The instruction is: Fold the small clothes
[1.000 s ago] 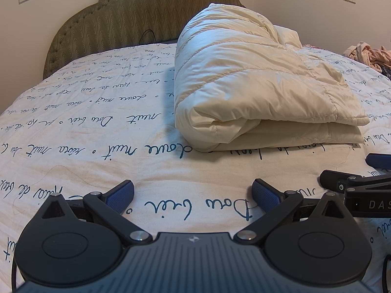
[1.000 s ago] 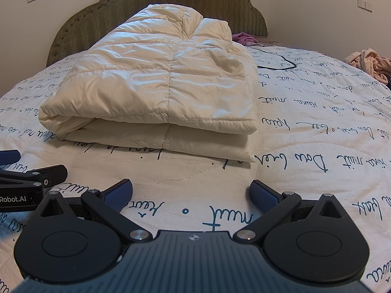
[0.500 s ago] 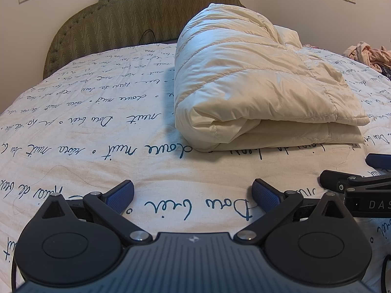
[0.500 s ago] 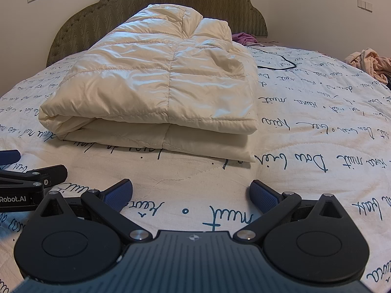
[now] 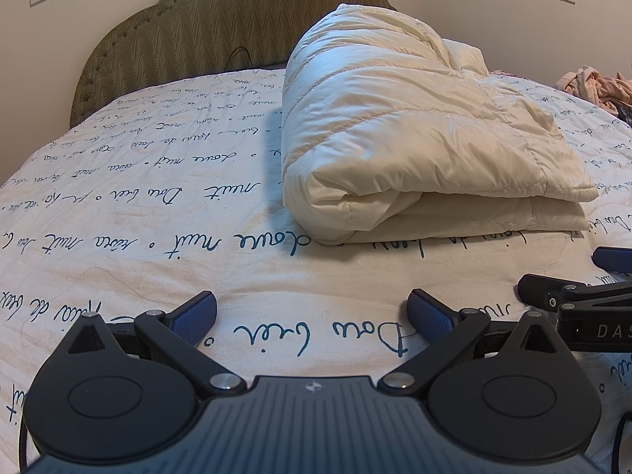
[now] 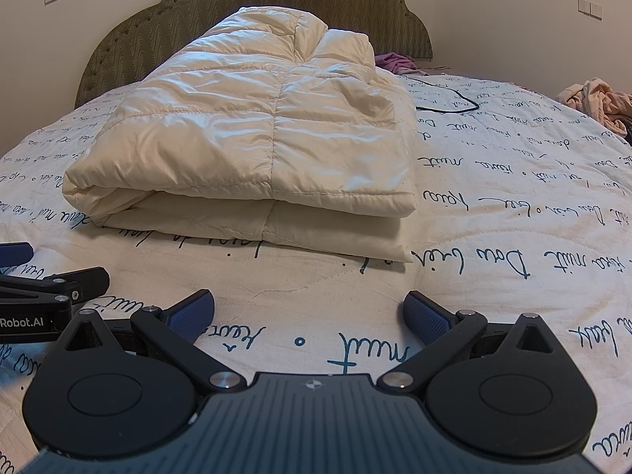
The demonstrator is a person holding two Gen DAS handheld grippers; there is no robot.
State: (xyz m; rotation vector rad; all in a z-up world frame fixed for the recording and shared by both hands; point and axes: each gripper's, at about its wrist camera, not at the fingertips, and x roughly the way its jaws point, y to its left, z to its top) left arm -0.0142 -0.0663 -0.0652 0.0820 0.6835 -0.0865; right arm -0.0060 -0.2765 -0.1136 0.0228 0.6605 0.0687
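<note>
A cream quilted puffer jacket [image 5: 410, 134] lies folded in a thick bundle on the bed, its open layered edge facing me [image 6: 252, 150]. My left gripper [image 5: 312, 316] rests low on the bedspread in front of the bundle's left end, open, nothing between its blue pads. My right gripper [image 6: 308, 314] sits beside it, in front of the bundle's right half, also open and empty. Each gripper shows at the edge of the other's view: the right one [image 5: 584, 288], the left one [image 6: 43, 276].
The bedspread [image 5: 138, 213] is white with blue handwriting print. A green padded headboard [image 5: 221, 27] stands behind. A pile of pinkish clothes [image 6: 596, 98] lies at the far right, a purple garment [image 6: 393, 61] and a black cable [image 6: 450, 98] behind the jacket.
</note>
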